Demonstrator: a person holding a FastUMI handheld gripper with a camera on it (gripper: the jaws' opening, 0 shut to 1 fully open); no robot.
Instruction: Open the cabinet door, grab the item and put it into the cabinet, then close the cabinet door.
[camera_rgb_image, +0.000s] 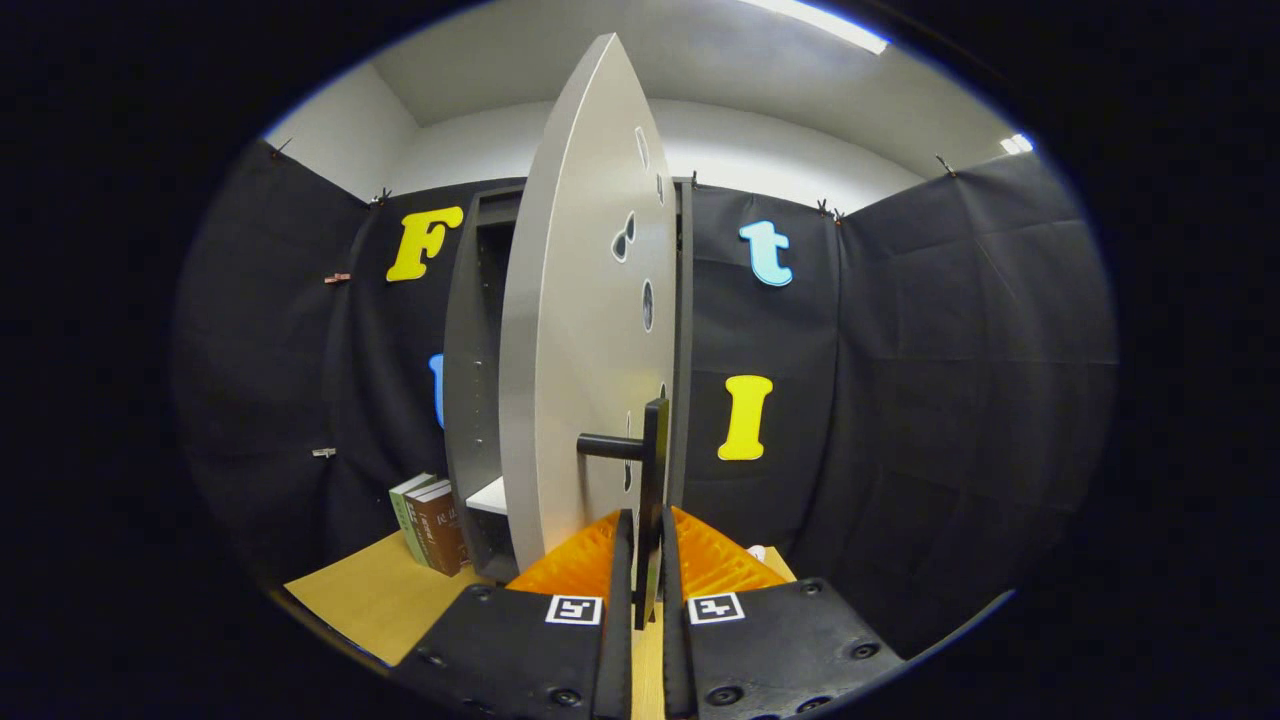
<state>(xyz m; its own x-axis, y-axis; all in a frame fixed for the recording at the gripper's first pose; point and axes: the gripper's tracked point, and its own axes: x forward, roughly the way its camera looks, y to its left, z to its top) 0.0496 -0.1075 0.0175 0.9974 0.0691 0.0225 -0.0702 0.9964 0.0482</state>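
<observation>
Black cloth walls stand round a wooden table (370, 600) with a grey cabinet (475, 380), its door (585, 350) swung partly open. The gripper (647, 570) is squeezed tight on the door handle (652, 470), so the opening step looks underway; next, pull the door wider and let go. Books (432, 520), maybe the item, stand beside the cabinet.
</observation>
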